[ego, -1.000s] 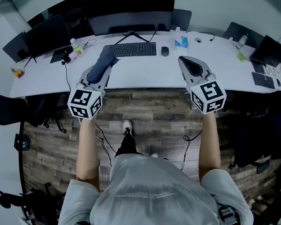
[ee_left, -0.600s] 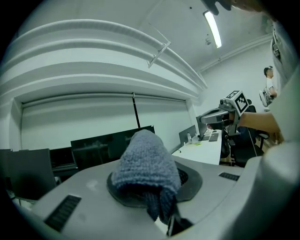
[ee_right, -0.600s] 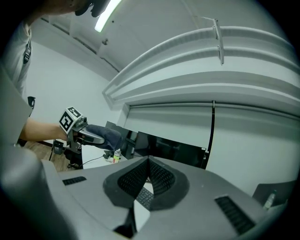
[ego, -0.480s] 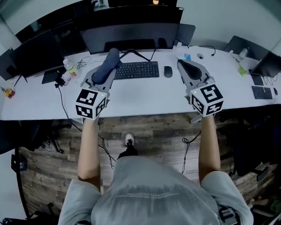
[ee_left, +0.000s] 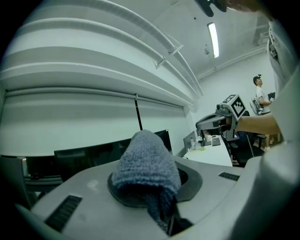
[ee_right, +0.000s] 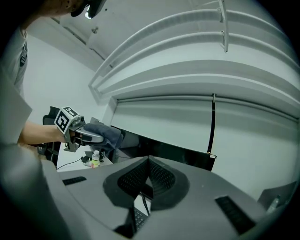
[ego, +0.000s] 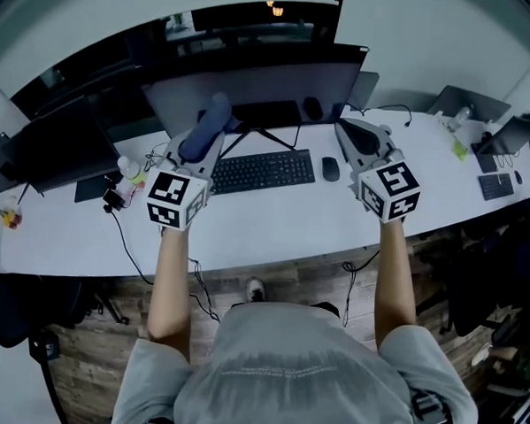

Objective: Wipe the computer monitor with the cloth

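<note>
Here, a person stands at a long white desk (ego: 273,225) with a gripper in each hand, both raised toward the monitor (ego: 281,83). The left gripper (ego: 197,148) pinches a blue-grey cloth (ee_left: 146,164); its jaws are pressed onto the fabric, which bulges up and over their tips. From the head view, the cloth sits in front of the lower left part of the screen. Whether it touches the glass cannot be told. The right gripper view shows the same cloth from the side, held close to the dark screen edge.

The right gripper (ee_right: 149,158) holds nothing. Its jaws meet at the tips, with only a narrow slit lower down. It hangs level with the left one, off the monitor's right side and above the desk.

Below the screen lies a black keyboard (ego: 263,171), with a dark mouse (ego: 330,168) just beside its right end. A small bottle (ego: 125,168) stands near the desk's left side, among loose cables.
</note>
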A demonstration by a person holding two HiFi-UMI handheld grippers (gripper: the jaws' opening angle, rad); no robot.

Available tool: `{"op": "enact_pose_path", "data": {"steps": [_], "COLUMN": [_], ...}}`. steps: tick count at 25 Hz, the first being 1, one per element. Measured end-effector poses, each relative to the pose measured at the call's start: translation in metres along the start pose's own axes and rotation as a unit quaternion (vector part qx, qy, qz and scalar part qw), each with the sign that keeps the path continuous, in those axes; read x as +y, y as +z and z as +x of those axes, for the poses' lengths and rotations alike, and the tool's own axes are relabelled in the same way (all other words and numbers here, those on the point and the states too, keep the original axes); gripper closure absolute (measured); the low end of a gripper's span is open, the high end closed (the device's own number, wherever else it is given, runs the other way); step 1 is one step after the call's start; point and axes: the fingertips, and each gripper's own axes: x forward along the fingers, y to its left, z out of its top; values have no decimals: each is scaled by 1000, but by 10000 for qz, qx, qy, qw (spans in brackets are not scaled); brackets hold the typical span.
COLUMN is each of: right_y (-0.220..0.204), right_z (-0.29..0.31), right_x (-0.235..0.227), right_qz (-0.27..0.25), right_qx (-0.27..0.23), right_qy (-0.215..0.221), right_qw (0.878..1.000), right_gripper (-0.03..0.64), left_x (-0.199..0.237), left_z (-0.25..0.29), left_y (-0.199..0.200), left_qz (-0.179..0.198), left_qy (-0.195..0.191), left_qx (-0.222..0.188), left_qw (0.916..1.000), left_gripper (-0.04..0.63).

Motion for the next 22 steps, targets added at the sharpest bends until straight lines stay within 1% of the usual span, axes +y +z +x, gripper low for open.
{"op": "enact_pose_path", "data": {"steps": [6, 9, 12, 16, 20, 22], "right_y": [-11, -16, -20, -29, -42, -49], "right_z": [24, 28, 30, 21, 9, 1], "right_x": [-17, -35, -54, -95, -138, -155], "right_qz": [8, -4, 40, 216, 159, 205], "right_qx": [87, 63, -6, 2, 203, 249], "right_qy": [-81, -79, -65, -235, -528, -617], "right_qw": [9999, 9999, 10000, 9995, 9983, 9976], "right_gripper": [617, 617, 617, 615, 615, 615], "left_x": [14, 11, 6, -13, -31, -42], "left_z": [38, 57, 79, 123, 180, 211], "left_y": [-12, -11, -2, 26, 66, 84], "left_qz": [93, 185, 297, 426, 636, 778], "left_qy": [-260, -279, -243, -233, -256, -283], "left_qx": [107, 134, 102, -42, -302, -337], "left_qw": [9996, 9993, 9992, 9988, 9972, 9960], "left_gripper": [532, 531, 531, 531, 531, 531]}}
